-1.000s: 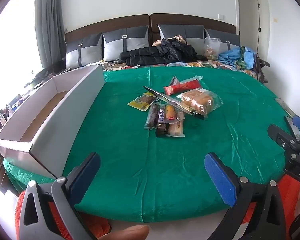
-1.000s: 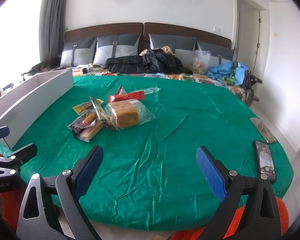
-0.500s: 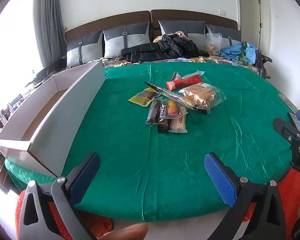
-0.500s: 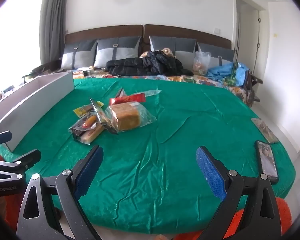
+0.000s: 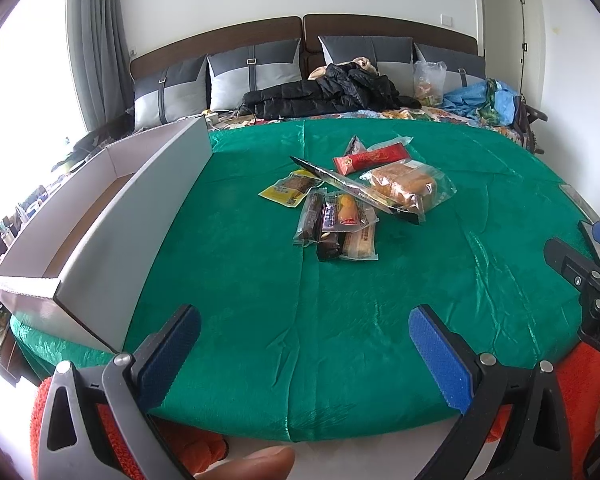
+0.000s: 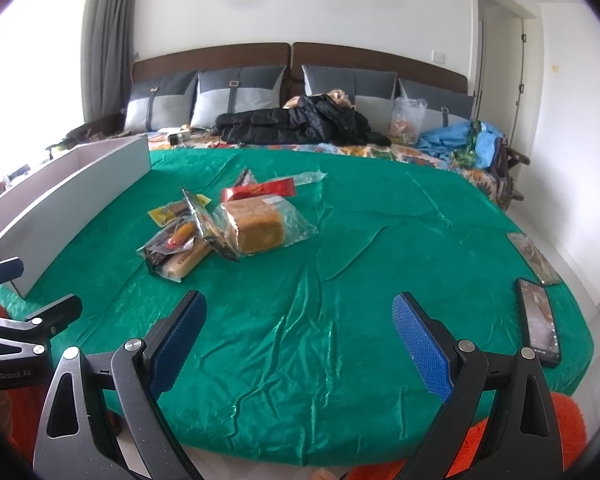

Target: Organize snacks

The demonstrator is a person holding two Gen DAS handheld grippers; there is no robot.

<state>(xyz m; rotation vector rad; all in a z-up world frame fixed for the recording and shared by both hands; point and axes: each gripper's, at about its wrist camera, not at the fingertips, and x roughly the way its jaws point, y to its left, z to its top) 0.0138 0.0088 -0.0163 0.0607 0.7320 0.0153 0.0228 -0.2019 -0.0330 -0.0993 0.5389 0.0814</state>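
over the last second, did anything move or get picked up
Nothing was picked up. Both cameras' views shifted slightly, so the left gripper and right gripper drifted a little; both remain open and empty. The snack pile, white box and phone lie where they were on the green cloth.

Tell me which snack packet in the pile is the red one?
The long red foil-wrapped bar at the far edge of the pile, behind the clear bag of golden bread. The other packets are yellow, clear or dark; only this one is solid red.
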